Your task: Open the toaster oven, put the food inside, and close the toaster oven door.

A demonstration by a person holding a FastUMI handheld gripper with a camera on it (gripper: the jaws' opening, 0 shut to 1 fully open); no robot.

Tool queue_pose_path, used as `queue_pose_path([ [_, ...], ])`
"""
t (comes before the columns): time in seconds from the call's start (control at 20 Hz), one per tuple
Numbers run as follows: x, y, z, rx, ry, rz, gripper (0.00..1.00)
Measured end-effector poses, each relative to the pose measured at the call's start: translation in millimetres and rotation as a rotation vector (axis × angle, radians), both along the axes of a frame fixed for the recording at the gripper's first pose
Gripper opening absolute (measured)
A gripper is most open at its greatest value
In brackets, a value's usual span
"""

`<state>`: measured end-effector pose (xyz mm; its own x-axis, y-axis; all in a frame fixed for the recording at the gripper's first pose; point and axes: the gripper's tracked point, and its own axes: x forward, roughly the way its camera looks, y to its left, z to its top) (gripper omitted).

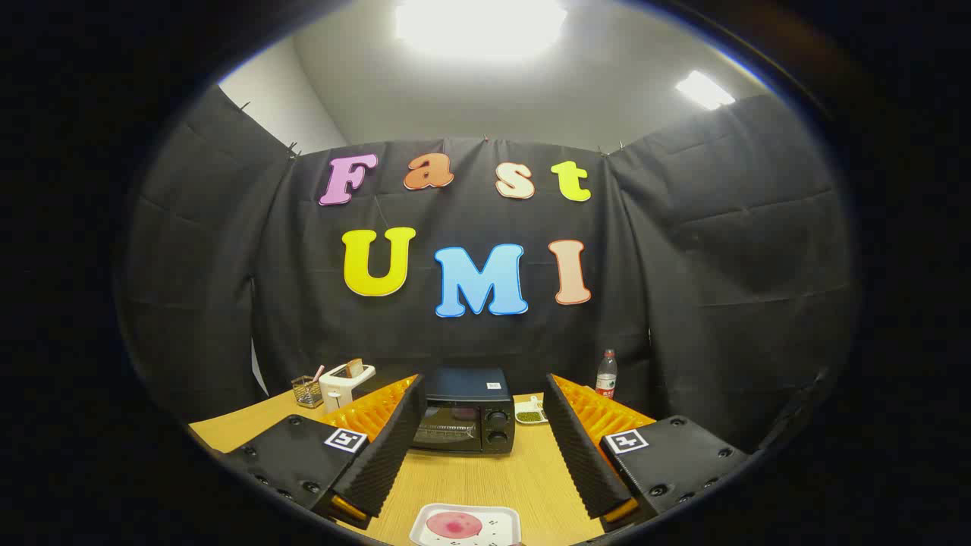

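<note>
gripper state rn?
Gripper: open, fingers spread wide and holding nothing; the shut toaster oven sits beyond them, the food on its tray lies between them.

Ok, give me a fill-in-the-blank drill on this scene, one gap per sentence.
1. The toaster oven door is ____.
2. The tool is ____, holding nothing.
3. The white tray near the fingers holds a ____ round piece of food.
4. The water bottle stands ____ on the table.

Missing words: closed; open; pink; upright
</note>
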<state>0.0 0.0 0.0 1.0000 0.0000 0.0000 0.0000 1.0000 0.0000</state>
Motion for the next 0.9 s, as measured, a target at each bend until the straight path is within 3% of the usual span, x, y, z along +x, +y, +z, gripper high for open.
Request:
queue_pose_path([
  [0.9, 0.2, 5.1, -9.5, 0.015, 0.011, -0.004, 0.98],
])
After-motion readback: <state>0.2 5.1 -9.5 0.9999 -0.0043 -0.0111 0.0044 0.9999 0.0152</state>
